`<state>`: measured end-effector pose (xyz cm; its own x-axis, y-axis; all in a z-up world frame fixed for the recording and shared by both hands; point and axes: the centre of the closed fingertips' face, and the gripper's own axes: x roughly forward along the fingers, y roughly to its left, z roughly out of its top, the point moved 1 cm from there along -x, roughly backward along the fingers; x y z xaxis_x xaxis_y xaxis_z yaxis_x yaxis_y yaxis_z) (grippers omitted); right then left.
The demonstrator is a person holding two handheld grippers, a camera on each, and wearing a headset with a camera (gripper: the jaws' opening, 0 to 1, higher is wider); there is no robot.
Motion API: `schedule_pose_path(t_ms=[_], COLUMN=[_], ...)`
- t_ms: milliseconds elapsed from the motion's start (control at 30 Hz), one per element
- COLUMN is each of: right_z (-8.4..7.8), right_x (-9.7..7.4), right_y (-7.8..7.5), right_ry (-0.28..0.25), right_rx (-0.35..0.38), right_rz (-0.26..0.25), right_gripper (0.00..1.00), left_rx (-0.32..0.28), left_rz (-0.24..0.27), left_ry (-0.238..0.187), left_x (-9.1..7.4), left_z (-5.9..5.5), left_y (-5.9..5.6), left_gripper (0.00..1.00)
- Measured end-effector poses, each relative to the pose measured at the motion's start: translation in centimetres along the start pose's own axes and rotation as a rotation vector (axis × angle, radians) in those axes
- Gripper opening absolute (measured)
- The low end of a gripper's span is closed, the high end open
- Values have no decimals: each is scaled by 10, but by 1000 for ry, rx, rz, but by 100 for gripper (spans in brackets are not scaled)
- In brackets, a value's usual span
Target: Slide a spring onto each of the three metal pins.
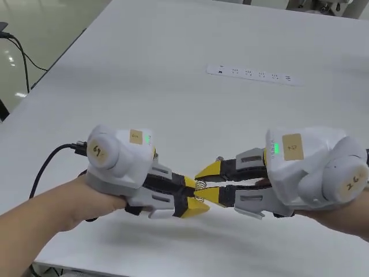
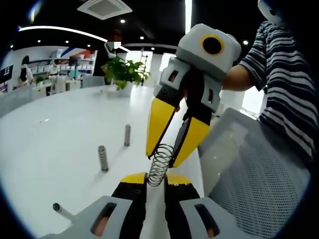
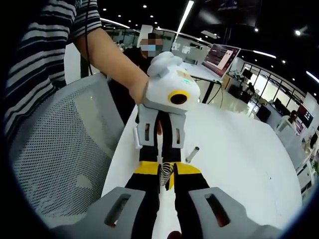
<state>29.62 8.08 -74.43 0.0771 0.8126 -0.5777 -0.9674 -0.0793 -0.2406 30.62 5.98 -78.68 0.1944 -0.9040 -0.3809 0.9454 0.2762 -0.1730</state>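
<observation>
Spring (image 2: 159, 164) bridges the two tools, which meet tip to tip just above the near part of the white table (image 1: 173, 86). The left gripper (image 1: 194, 196) comes in from the left in the head view and the right gripper (image 1: 200, 183) from the right, each gripped by a hand at its white body.

In the left gripper view, that gripper's yellow-tipped jaws are pressed together on the coil's near end. The coil rises at a slight tilt into the tips of the other tool. The right gripper's jaws stand on either side of the far end with only a narrow gap. Whether they squeeze the coil or merely bracket it cannot be told.

Behind the tools in the left gripper view, two short pins stand upright and well apart from the spring. The nearer pin (image 2: 103, 158) and the farther pin (image 2: 127, 135) each look ribbed, as if wearing a coil. A bare pin (image 2: 59, 208) sits near that view's lower left, and it appears again beside the left gripper's fingers in the right gripper view.

A white power strip (image 1: 253, 74) lies farther back on the table. A grey mesh chair (image 2: 249, 164) sits at the table's edge.
</observation>
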Motion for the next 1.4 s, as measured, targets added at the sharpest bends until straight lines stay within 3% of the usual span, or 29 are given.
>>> schedule_pose_path(t_ms=[700,1400], right_z=[-2,-6], right_x=[0,0], right_y=[-1,-5], right_ry=[8,15], right_rx=[-13,-21], right_rz=[-13,-30], right_gripper=[7,7], left_rx=[-29,-81], left_rz=[27,86], left_ry=[-10,-13], left_x=[-6,-23], left_z=[-2,-16], left_y=[5,10], left_gripper=[10,24])
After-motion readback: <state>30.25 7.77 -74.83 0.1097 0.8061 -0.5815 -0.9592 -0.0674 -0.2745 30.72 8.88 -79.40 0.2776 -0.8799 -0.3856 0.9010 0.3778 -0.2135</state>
